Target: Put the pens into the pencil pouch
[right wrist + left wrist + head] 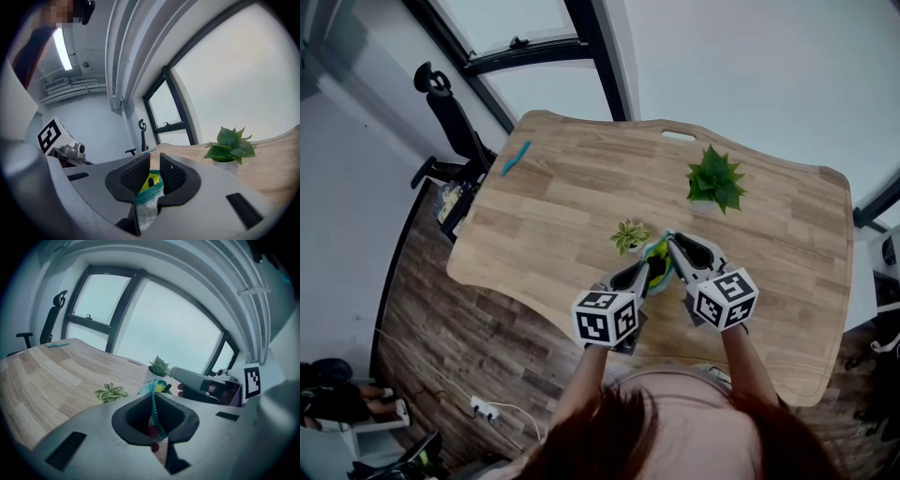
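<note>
The pencil pouch, with a teal zipper and yellow lining, hangs above the wooden table between both grippers. My left gripper is shut on its zipper edge, which runs straight through the closed jaws. My right gripper holds the opposite rim. In the right gripper view its narrow jaws pinch the teal rim of the pouch, and a dark item shows inside against the yellow lining. A teal pen lies alone near the table's far left edge.
A small variegated succulent stands just left of the pouch, and a larger green plant stands behind it. A black office chair is beyond the table's left corner. Windows lie past the far edge.
</note>
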A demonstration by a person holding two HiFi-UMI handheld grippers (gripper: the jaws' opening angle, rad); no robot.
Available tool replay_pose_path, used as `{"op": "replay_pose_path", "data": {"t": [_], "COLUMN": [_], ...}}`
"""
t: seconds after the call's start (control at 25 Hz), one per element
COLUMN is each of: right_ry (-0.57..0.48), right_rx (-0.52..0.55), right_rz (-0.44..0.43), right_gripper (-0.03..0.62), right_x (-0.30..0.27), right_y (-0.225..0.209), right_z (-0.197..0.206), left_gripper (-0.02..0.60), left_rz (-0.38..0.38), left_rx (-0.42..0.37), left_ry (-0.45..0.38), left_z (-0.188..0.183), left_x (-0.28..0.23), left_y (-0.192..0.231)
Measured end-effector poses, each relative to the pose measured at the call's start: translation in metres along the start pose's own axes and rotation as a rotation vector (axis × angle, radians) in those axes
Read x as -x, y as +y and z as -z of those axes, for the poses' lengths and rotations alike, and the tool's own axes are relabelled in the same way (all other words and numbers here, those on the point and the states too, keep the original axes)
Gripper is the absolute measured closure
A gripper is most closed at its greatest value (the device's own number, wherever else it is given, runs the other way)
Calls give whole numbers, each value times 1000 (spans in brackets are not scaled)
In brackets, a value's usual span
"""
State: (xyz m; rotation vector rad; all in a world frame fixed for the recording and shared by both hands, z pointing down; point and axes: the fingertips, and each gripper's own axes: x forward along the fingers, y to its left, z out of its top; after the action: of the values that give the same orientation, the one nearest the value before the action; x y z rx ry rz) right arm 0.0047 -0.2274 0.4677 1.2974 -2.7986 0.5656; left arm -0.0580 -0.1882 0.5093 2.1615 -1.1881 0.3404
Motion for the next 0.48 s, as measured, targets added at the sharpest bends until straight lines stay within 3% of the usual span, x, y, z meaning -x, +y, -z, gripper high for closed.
{"op": "replay_pose_path", "data": {"t": [0.48], "right_ry": [-48], "right_rx": [-28], "right_rz": [61], "right_gripper": [574], "right_x": [28], "right_y": [-15], "right_z": [-18], "left_gripper": [571], "left_rz": [-4], "left_rx": [-8], "left_ry": [-9], "left_z": [1], "left_x": [1], "left_y": [-2]}}
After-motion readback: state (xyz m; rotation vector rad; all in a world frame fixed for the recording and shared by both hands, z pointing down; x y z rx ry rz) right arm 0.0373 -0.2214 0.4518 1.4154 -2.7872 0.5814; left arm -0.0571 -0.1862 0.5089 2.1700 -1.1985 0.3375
